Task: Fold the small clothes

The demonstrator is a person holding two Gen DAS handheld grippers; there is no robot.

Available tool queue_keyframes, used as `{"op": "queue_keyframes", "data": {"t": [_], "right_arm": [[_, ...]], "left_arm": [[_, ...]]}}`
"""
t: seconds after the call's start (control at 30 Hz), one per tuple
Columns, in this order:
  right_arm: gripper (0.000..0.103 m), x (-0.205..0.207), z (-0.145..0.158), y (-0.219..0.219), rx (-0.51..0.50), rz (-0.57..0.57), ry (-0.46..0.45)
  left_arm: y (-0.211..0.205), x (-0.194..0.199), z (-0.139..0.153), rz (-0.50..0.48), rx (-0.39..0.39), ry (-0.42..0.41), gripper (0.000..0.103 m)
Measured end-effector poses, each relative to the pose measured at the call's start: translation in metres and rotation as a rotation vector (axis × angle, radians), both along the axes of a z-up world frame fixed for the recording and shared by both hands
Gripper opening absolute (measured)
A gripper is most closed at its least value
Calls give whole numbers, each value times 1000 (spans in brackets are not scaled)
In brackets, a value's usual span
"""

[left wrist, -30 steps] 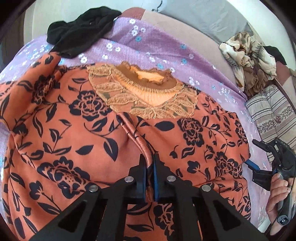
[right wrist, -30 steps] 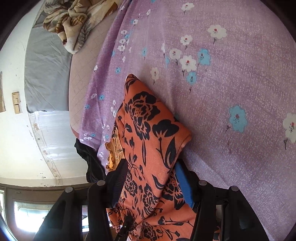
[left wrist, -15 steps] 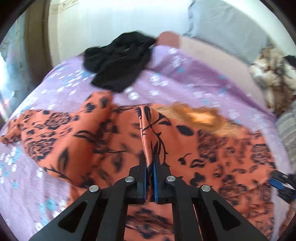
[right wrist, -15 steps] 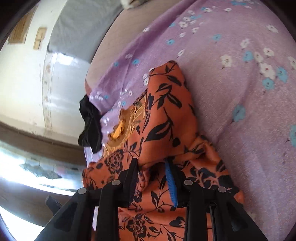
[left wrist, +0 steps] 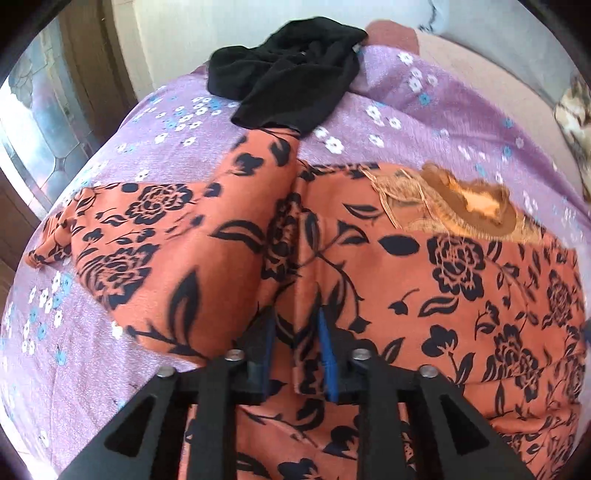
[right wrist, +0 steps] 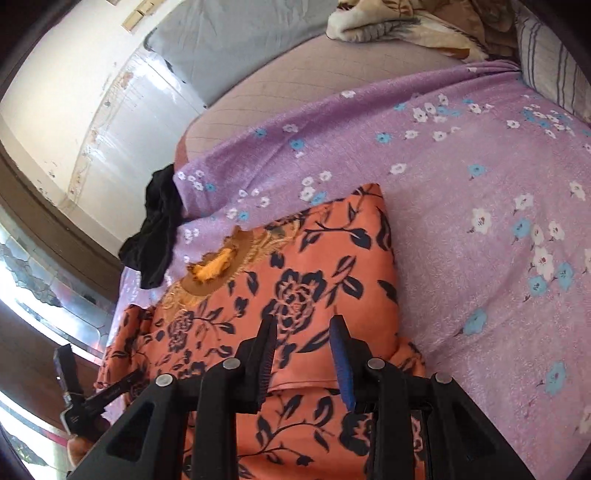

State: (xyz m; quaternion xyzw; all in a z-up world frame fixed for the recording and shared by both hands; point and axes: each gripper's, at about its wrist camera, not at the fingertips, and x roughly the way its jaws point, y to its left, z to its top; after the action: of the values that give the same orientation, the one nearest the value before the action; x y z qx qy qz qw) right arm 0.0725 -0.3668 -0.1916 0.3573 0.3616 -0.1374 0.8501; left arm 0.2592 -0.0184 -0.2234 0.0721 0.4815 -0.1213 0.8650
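Observation:
An orange blouse with black flowers [left wrist: 443,295] lies on the purple flowered bedsheet [left wrist: 406,103], its embroidered neckline [left wrist: 461,206] at the right. One sleeve [left wrist: 147,229] spreads out to the left. My left gripper [left wrist: 296,332] is opening; a raised ridge of the fabric stands between its blue pads, which no longer press it. In the right wrist view the blouse [right wrist: 314,266] has its right side folded over flat. My right gripper [right wrist: 304,332] hovers over that fold with its jaws apart and nothing pinched.
A black garment [left wrist: 295,74] lies crumpled at the bed's far edge, just beyond the sleeve. A patterned blanket [right wrist: 406,18], a striped pillow [right wrist: 546,55] and a grey pillow [right wrist: 229,44] sit at the head of the bed. Purple bedsheet [right wrist: 480,221] stretches to the right of the blouse.
The left jaws were shut on a pinch of fabric and now stand apart around it. The right gripper rolled upright, narrowed, and the side it carried now lies folded on the blouse.

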Motion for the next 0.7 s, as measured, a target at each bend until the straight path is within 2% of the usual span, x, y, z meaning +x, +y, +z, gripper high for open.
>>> {"op": "queue_keyframes", "data": {"t": [0.03,0.1,0.17,0.23,0.33,0.4,0.47,0.53,0.6,0.63,0.7], "right_arm": [[33,4,-12,-3,15,5,62],[31,3,-17,-5,19,-4,35],[31,2,-10,-2,11,0,47],[33,-1,-5,2,12,5,15],[32,-5,2,10,-22,16,-28],[32,-4,7,19,-43,38,-63],[32,-1,9,27,-63,61,-74],[32,8,1,33,-63,92,-21],[32,14,-15,36,-44,101,47],[33,14,-20,36,-46,98,49],[33,14,-19,37,-64,101,44]], "left_arm": [[10,3,8,16,-38,-3,36],[33,8,20,60,-131,-7,38],[61,16,28,131,-212,-7,39],[88,23,28,227,-227,-12,45],[124,36,19,380,-183,-13,47],[150,43,10,464,-213,14,47],[176,45,3,536,-307,46,47],[194,47,-6,581,-424,90,48],[200,49,-14,600,-487,121,48],[202,48,-17,611,-504,127,48],[211,47,-19,646,-587,123,48]]}}
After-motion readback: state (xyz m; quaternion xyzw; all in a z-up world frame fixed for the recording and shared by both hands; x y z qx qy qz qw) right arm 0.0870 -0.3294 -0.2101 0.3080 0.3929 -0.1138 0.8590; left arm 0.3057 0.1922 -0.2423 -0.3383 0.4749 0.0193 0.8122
